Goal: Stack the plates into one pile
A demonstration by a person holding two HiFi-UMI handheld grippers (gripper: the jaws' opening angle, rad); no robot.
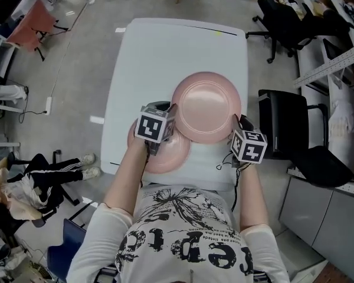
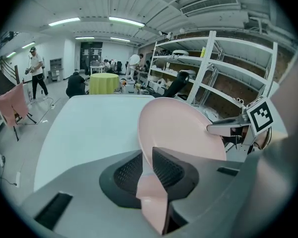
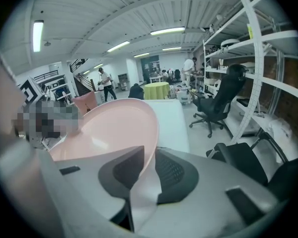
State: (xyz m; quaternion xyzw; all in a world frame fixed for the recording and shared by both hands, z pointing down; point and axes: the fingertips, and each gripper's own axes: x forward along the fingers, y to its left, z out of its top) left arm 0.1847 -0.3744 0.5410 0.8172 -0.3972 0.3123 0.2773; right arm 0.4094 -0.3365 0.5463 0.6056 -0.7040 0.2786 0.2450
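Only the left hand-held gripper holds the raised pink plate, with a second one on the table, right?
No: the right hand-held gripper clamps the raised pink plate too, as the right gripper view shows. The left hand-held gripper holds it, and the second plate lies on the table.

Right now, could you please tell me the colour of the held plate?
Plain pale pink; the round plate shows best in the head view.
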